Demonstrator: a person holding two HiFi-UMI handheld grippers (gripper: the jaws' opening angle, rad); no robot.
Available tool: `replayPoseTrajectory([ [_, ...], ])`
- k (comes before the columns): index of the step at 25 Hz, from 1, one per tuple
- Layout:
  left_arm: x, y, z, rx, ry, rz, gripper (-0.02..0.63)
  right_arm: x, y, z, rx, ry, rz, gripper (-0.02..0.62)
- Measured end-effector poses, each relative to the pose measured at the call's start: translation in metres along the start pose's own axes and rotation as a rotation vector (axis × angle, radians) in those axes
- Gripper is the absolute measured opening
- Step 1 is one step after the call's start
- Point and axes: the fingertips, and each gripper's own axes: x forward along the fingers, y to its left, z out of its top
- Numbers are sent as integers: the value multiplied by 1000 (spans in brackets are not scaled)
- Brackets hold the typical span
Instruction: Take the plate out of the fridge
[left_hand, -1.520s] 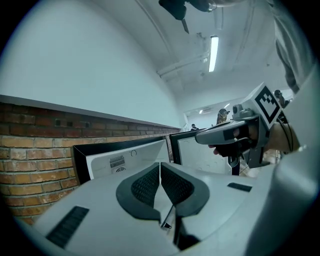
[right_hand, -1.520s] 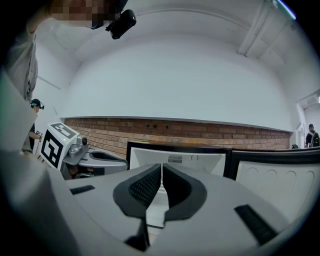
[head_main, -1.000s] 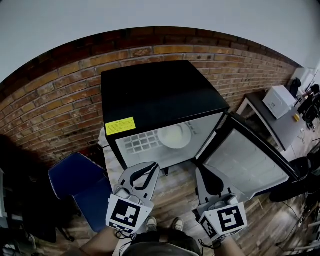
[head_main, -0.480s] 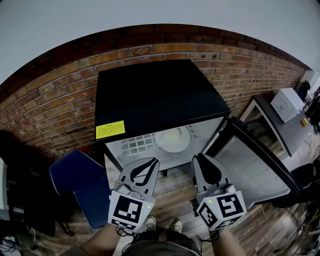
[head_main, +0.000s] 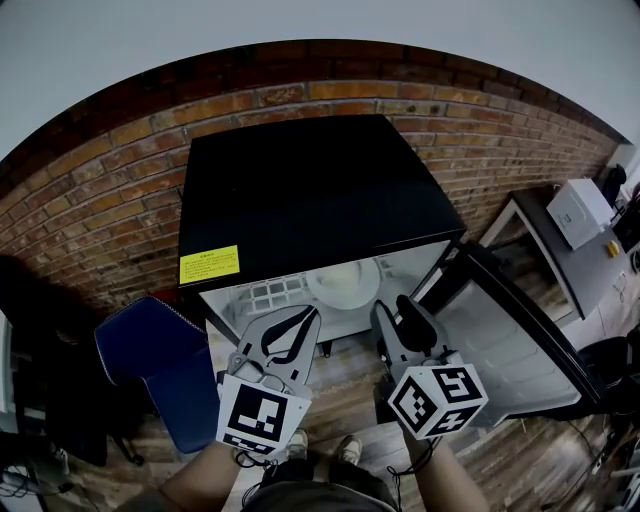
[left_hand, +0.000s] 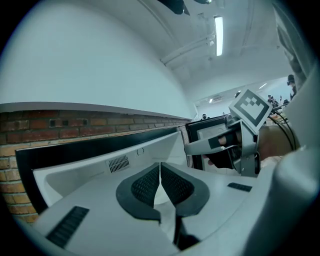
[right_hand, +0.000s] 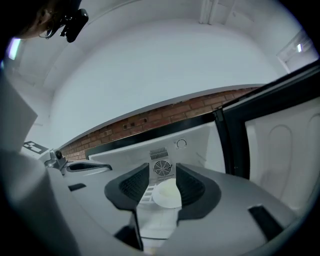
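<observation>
A white plate (head_main: 343, 283) lies on the wire shelf inside the black mini fridge (head_main: 310, 190), whose door (head_main: 510, 330) stands open to the right. My right gripper (head_main: 392, 308) hangs just before the fridge opening. Its jaws are opening, with nothing between them. In the right gripper view the plate (right_hand: 167, 194) shows beyond the parted jaws of the right gripper (right_hand: 162, 168), farther in on the shelf. My left gripper (head_main: 306, 315) is beside it to the left, shut and holding nothing. In the left gripper view, the left gripper (left_hand: 160, 167) has its pads pressed together.
A blue chair (head_main: 150, 370) stands at the fridge's left, against the brick wall (head_main: 90, 200). At the far right is a desk with a white box (head_main: 577, 210). The open door (right_hand: 280, 150) borders the right side of the opening. A fan grille (right_hand: 161, 166) sits on the fridge's back wall.
The right gripper's jaws have gone from shut to apart. Both grippers have come a little closer to the fridge opening, the right one shifting left.
</observation>
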Motion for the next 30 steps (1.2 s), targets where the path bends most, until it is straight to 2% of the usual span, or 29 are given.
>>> replayPoseTrajectory([
  [9, 19, 2, -14, -12, 14, -13, 23, 28, -20, -26, 201, 20, -16, 198],
  [18, 33, 6, -39, -42, 43, -20, 23, 50, -36, -65, 333, 85, -32, 198],
  [24, 38, 10, -52, -51, 70, -21, 23, 59, -47, -80, 481, 48, -27, 212],
  [30, 44, 12, -62, -54, 92, -25, 23, 68, -55, -98, 563, 79, -37, 212],
])
